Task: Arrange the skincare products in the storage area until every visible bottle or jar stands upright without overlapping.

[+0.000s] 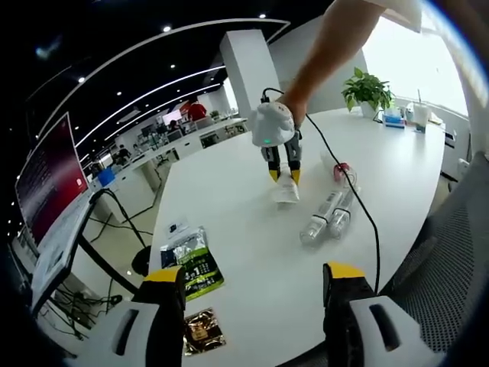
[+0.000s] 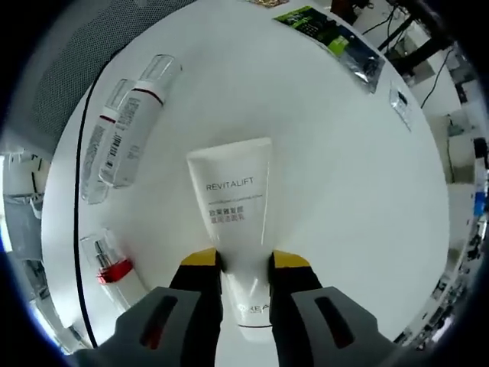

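Observation:
A white tube marked REVITALIFT [image 2: 233,202] is held near its cap end by my right gripper [image 2: 244,264], whose yellow-tipped jaws are shut on it. In the left gripper view, that right gripper [image 1: 281,170] points down at the table with the tube [image 1: 286,191] under it. Two clear bottles [image 1: 330,214] lie side by side on the white table [image 1: 252,229], also seen as the clear bottles [image 2: 122,134]. A small red-capped bottle [image 2: 113,269] lies near them, seen too as the red-capped bottle [image 1: 341,170]. My left gripper [image 1: 254,279] hangs open over the table's near edge, holding nothing.
A green sachet [image 1: 195,267] and a gold sachet [image 1: 202,330] lie by the left jaw, the green sachets [image 2: 321,27] at the far side. A black cable [image 1: 367,222] runs across the table. A mesh chair [image 1: 451,252], a potted plant [image 1: 367,90] and a monitor [image 1: 50,180] surround it.

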{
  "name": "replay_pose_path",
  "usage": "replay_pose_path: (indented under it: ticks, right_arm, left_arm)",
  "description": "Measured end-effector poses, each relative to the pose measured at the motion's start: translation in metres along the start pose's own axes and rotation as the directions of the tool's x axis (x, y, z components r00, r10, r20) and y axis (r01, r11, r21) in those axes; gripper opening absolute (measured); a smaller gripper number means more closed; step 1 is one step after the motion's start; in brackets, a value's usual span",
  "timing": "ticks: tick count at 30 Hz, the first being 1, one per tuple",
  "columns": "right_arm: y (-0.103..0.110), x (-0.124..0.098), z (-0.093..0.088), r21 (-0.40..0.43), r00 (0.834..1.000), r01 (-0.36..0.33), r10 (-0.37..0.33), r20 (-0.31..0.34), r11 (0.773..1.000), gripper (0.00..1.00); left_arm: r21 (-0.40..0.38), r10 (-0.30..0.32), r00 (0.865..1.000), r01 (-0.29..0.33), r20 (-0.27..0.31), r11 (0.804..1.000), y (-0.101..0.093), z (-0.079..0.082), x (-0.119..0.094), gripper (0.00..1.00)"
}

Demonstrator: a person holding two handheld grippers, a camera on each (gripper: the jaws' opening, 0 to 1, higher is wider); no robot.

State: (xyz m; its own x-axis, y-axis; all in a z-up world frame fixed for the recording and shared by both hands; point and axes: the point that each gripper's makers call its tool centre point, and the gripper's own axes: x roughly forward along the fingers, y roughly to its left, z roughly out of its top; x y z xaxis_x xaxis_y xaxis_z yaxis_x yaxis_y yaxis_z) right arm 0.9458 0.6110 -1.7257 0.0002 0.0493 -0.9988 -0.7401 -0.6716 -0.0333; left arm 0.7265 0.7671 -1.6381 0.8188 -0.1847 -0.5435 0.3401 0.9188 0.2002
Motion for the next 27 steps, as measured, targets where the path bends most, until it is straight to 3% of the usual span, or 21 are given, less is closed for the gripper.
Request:
replay_pose_path:
  ticks: [8, 16, 19, 23, 27]
  right_arm:
    - [-0.012, -0.020, 0.003, 0.150, 0.994, 0.070, -0.082, 0.076, 0.986, 0.19]
    - [-0.009, -0.040, 0.009, 0.278, 0.973, 0.120, -0.169, 0.157, 0.953, 0.19]
    - [-0.007, -0.047, 0.008, 0.304, 0.968, 0.138, -0.194, 0.161, 0.942, 0.19]
    - [-0.007, -0.063, 0.012, 0.402, 0.939, 0.166, -0.268, 0.213, 0.900, 0.19]
    - [-0.008, -0.081, 0.017, 0.510, 0.897, 0.181, -0.354, 0.266, 0.841, 0.19]
  left_arm:
    - [0.007, -0.010, 1.000, 0.010, 0.003, 1.000, -0.002, 0.001, 0.000, 0.75]
    - [0.015, -0.038, 0.999, 0.038, 0.011, 0.999, -0.008, 0.002, 0.000, 0.75]
    - [0.007, -0.038, 0.999, 0.038, 0.013, 0.999, -0.007, 0.003, 0.000, 0.75]
    - [0.010, -0.044, 0.999, 0.043, 0.003, 0.999, -0.009, 0.001, 0.001, 0.75]
    - [0.013, -0.048, 0.999, 0.048, 0.000, 0.999, -0.010, 0.001, 0.001, 0.76]
